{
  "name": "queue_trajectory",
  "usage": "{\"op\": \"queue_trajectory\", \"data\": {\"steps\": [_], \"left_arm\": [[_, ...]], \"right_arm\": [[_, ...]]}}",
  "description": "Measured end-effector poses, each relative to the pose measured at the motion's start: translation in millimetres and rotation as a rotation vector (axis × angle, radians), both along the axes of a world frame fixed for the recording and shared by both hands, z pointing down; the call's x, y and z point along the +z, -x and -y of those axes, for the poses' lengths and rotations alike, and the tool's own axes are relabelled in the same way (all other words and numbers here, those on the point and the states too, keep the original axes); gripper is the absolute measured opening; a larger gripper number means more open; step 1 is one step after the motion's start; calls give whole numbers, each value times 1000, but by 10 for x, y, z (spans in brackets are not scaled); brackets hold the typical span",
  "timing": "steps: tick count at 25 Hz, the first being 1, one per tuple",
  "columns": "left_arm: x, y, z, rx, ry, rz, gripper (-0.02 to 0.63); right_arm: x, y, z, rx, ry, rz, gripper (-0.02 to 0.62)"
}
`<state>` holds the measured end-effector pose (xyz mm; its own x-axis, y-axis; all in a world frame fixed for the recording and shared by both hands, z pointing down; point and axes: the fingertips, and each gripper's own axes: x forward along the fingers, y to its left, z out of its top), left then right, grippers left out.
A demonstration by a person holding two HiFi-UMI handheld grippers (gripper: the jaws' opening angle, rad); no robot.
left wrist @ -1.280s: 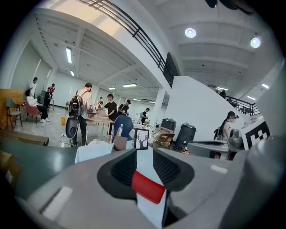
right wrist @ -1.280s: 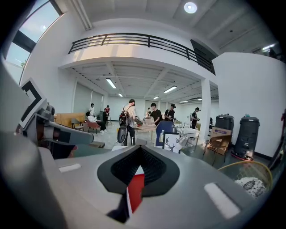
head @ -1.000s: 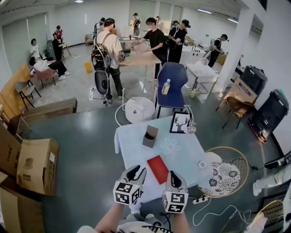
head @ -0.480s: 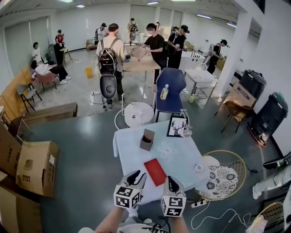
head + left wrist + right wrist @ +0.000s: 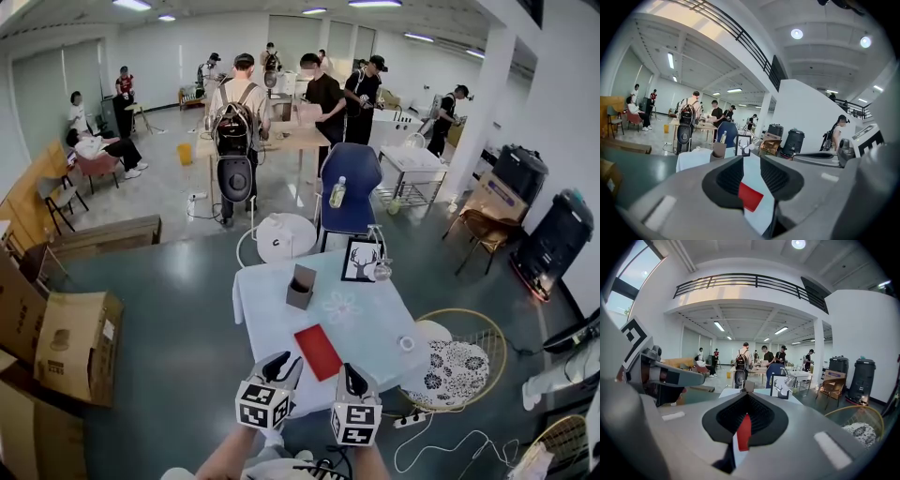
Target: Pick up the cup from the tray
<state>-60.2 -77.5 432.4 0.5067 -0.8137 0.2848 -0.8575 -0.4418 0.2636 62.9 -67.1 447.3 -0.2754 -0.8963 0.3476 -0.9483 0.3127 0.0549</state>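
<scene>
a small table (image 5: pixel 375 319) draped in white cloth stands on a dark green floor (image 5: pixel 178 309) in a big, bright hall; several people (image 5: pixel 323 94) stand round a wooden table (image 5: pixel 291 139) further back

on the cloth: one red tray (image 5: pixel 319 352), one brown box (image 5: pixel 301 286), one framed deer picture (image 5: pixel 361 260), one glass (image 5: pixel 382 270) beside the frame, and one small white cup (image 5: pixel 408 344) near the right edge, apart from the tray

one blue chair (image 5: pixel 361 169) stands behind the table

two grippers hang over the near edge: the left gripper (image 5: pixel 279 359) has jaws parted and empty, the right gripper (image 5: pixel 352 370) is clenched on nothing
</scene>
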Motion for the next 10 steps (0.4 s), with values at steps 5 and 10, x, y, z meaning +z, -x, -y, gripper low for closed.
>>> {"op": "queue_trajectory", "data": {"steps": [5, 10], "left_arm": [[26, -54, -70, 8, 4, 21, 224], [25, -62, -115, -23, 25, -38, 224]], "right_arm": [[45, -19, -44, -9, 5, -2, 25], [50, -2, -75, -27, 13, -6, 25]]}}
